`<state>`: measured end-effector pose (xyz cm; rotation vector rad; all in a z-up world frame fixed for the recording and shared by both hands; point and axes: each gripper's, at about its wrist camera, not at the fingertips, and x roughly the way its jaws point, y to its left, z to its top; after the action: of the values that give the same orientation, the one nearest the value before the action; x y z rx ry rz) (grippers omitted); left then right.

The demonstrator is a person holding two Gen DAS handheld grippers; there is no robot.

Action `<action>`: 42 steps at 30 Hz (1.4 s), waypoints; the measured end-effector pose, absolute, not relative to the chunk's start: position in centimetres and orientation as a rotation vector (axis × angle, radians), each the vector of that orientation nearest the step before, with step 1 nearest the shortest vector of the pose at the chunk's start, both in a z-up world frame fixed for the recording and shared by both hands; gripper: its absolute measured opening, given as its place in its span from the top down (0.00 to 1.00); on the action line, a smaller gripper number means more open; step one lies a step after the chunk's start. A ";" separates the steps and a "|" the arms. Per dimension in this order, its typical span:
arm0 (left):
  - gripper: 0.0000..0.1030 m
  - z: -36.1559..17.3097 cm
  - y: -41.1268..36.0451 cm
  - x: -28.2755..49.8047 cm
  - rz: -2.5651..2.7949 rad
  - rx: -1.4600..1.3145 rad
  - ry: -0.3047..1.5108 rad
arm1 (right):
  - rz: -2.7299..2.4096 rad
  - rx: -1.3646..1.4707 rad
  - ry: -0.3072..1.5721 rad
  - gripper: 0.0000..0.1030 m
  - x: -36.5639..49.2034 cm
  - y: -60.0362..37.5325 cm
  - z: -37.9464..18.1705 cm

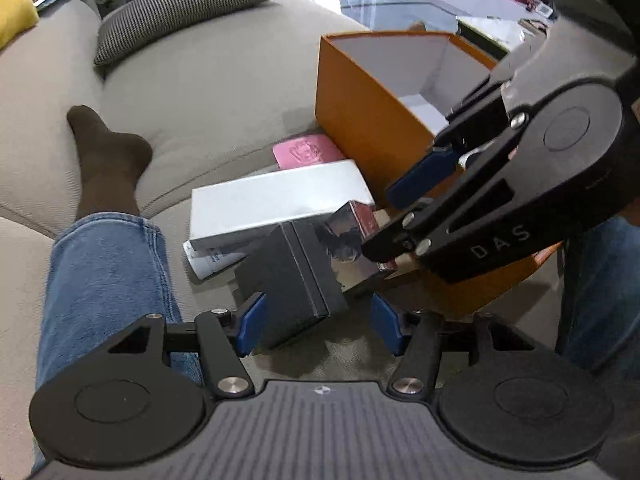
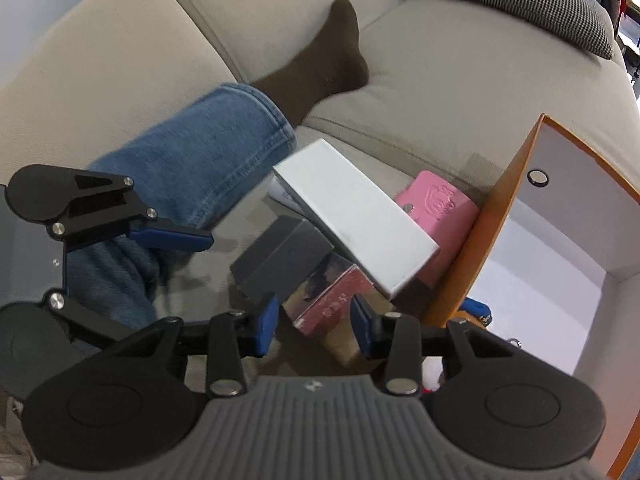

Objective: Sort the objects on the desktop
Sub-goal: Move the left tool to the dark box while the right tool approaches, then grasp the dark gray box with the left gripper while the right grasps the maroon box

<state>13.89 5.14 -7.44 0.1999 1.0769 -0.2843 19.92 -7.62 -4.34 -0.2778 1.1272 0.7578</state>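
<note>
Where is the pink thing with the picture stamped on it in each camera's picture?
Left wrist view: the pink wallet sits just above the middle, behind the white box, against the orange box.
Right wrist view: it lies right of the middle, between the same two boxes.
Shared landmark: the long white box in front of it.

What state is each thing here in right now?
Orange box: open, tilted.
White box: closed, leaning on others.
Black box: closed, tilted.
Pink wallet: snapped shut.
Left tool: open, empty.
Right tool: open, empty.
</note>
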 end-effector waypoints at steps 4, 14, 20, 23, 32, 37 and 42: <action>0.33 -8.7 4.8 14.4 -0.293 0.215 1.098 | 0.752 -0.315 1.137 0.58 20.4 -7.3 -4.9; 0.37 -11.1 4.4 15.3 -0.246 0.258 1.104 | 0.748 -0.354 1.160 0.59 21.1 -6.8 -6.2; 0.46 -10.6 5.6 15.3 -0.239 0.193 1.091 | 0.748 -0.355 1.166 0.59 21.2 -6.6 -6.3; 0.54 -9.7 7.1 15.0 -0.213 0.138 1.079 | 0.735 -0.365 1.176 0.57 21.2 -6.4 -6.4; 0.61 -9.1 11.1 14.7 -0.154 -0.006 1.087 | 0.669 -0.485 1.239 0.41 21.0 -3.4 -7.3; 0.61 -9.4 12.2 15.1 -0.164 -0.069 1.093 | 0.619 -0.479 1.246 0.35 21.1 -2.5 -7.6; 0.61 -9.8 12.5 15.5 -0.164 -0.096 1.087 | 0.546 -0.448 1.222 0.45 21.3 -2.4 -7.6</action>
<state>15.46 12.48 -9.76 -0.0958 1.0873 -0.1643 21.31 -2.40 -7.57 -0.4484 1.2224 0.5465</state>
